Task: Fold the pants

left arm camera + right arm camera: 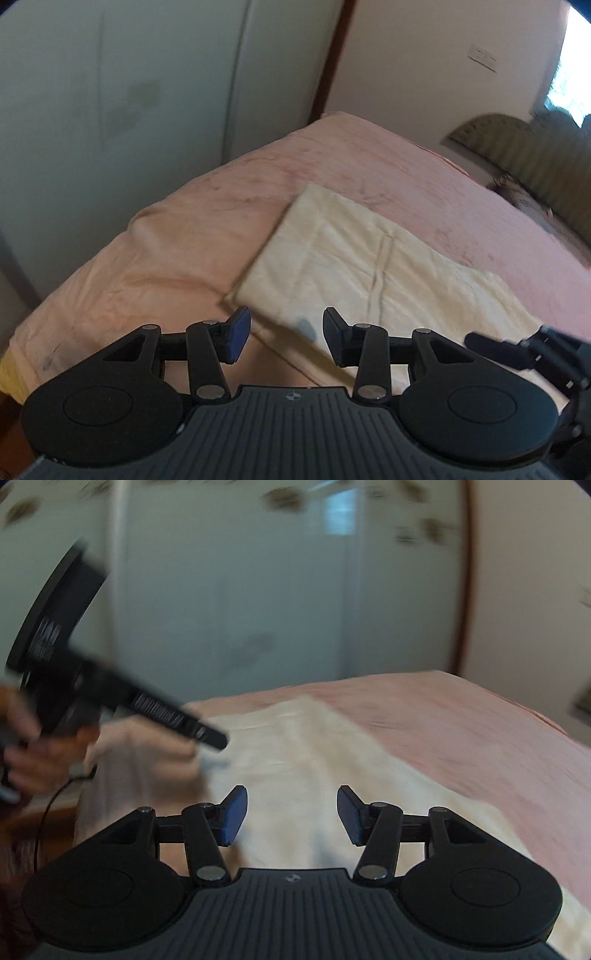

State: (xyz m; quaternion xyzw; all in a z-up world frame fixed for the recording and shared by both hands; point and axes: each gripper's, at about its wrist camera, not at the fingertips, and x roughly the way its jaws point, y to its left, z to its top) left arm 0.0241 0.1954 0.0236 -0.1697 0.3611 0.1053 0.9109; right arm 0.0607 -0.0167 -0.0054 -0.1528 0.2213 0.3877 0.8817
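The blue-padded fingers (239,334) of the left gripper (286,334) stand spread apart with nothing between them, and the fingers (236,814) of the right gripper (293,814) are likewise released and empty. Both tools hover over the pale cream cloth pants (373,266), which lie flat as an elongated panel on the pink quilted bed (177,251), near its front edge.

From the left wrist view, the pants run diagonally from the front edge of the bed toward the far middle, with a faint dark seam line along their length. The near left corner of the cloth sits just ahead of the left fingers and slightly between them, beside a small greyish mark on the fabric. The tip of the right gripper shows at the right edge of that view, over the near right part of the cloth.

In the right wrist view, which is blurred, the pants (295,760) stretch straight away from the open fingers, so their long axis points forward. The left gripper (207,734) appears on the left, its tip over the cloth's left edge.

Judging from this, each gripper is nearest its own front corner of the pants, and the next fold would likely carry that near end forward along the long axis.
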